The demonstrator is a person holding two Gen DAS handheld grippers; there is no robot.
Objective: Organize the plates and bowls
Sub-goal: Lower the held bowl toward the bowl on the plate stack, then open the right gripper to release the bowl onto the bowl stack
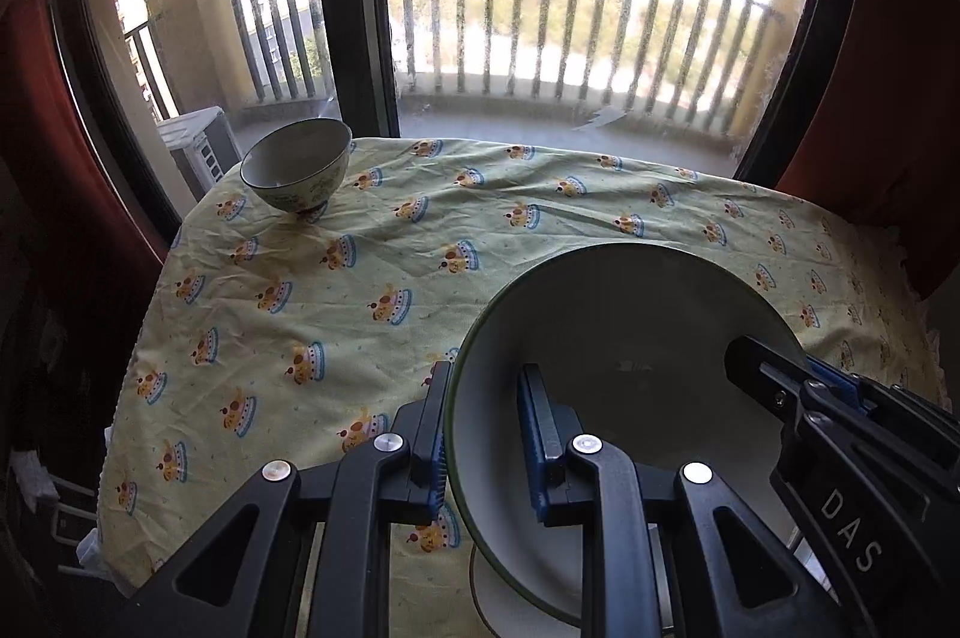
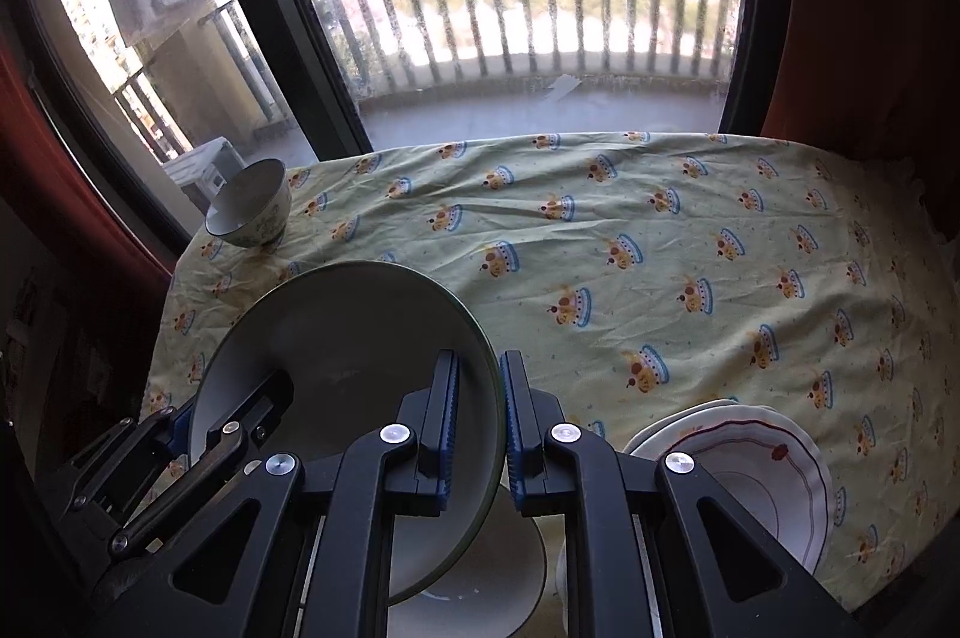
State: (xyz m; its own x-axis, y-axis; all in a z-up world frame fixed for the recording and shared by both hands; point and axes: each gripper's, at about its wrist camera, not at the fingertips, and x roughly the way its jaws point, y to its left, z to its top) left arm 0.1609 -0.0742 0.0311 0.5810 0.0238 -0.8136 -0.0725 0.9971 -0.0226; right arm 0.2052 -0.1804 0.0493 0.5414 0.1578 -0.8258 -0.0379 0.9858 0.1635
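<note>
A wide, shallow plate with a green rim (image 1: 630, 314) (image 2: 360, 338) hangs tilted above the table, held from both sides. My left gripper (image 1: 486, 380) is shut on its left rim, one finger outside and one inside the dish. My right gripper (image 2: 480, 362) is shut on the opposite rim. Each gripper also shows in the other's view, the right gripper (image 1: 774, 368) and the left gripper (image 2: 240, 410). A small patterned bowl (image 1: 297, 173) (image 2: 249, 203) stands upright at the table's far left corner.
The table wears a yellow cloth with a crown print (image 1: 360, 278) (image 2: 660, 248). A stack of white dishes with red trim (image 2: 750, 470) sits at the near right, and another white plate (image 2: 504, 566) lies under the held one. A window and balcony railing are behind.
</note>
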